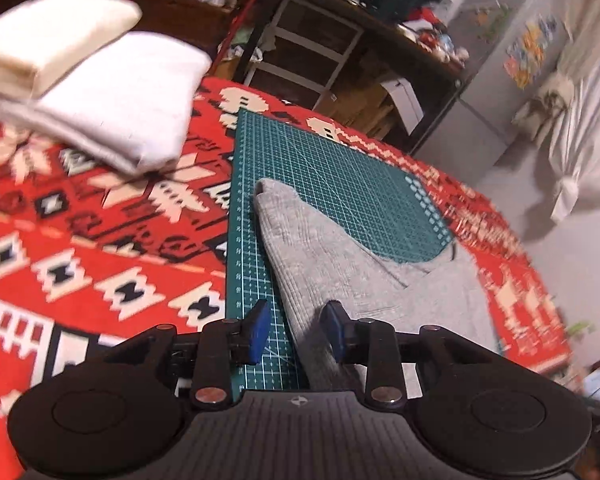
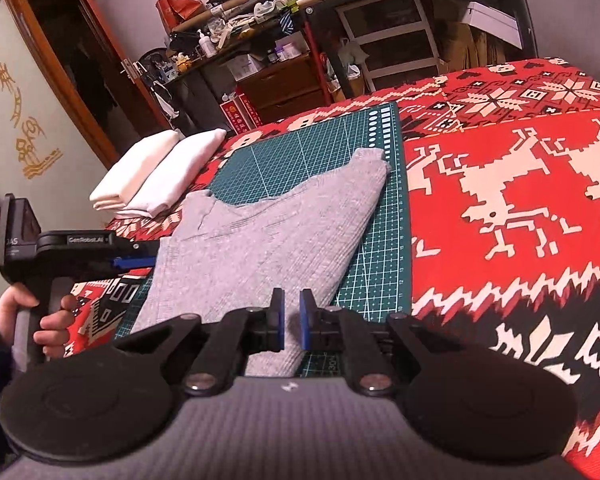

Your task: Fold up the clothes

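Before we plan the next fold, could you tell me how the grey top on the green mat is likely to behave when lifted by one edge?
The grey top looks soft and ribbed, so it will probably droop. Lying flat on the green mat, it likely slides and bunches if pushed.

- A bed (image 2: 500, 208) under a red patterned blanket (image 2: 480, 280).
- A green cutting mat (image 2: 384, 264) lies on the blanket.
- Two folded white cloths (image 2: 156, 168) lie on the blanket at ten o'clock from the mat.
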### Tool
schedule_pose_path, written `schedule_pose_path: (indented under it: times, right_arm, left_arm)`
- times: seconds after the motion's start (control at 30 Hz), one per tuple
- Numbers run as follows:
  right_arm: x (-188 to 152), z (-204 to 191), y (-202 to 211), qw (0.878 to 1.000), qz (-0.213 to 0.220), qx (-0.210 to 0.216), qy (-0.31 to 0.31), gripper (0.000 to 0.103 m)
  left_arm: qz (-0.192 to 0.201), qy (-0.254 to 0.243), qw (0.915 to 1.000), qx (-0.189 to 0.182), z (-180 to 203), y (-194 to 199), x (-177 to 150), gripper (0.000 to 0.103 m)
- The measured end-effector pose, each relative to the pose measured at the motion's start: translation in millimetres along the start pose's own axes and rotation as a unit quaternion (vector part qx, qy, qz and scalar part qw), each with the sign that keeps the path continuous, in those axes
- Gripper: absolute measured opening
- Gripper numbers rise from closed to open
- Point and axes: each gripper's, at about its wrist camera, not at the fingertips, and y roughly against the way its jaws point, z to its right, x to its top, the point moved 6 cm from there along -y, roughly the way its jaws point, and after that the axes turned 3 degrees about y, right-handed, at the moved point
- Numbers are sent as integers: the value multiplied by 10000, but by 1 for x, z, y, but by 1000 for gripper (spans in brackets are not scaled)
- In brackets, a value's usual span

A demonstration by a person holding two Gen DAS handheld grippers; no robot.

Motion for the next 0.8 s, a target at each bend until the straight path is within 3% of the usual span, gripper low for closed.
schedule_pose_path:
  times: [0.1, 0.17, 0.27, 0.4, 0.8]
  right_arm:
    - [0, -2, -1, 10000, 2, 32, -4, 10]
    - [-1, -5, -1, 10000, 3, 59, 7, 10]
    - [-1, -8, -1, 10000, 11, 89, 20, 10]
    - [0, -8, 1, 10000, 22, 90, 24, 10]
    - [5, -12, -2, 9999, -28, 83, 50, 10]
  left_arm:
    - [20, -223, 9995, 203, 7, -4, 0, 29]
    - [-35, -171, 9997, 148, 7, -6, -1, 12]
    - [76, -281, 9991, 324, 11, -3, -2, 6]
    - [194, -487, 9972, 529, 15, 0, -4, 5]
    - [399, -279, 9953, 839, -14, 27, 6, 5]
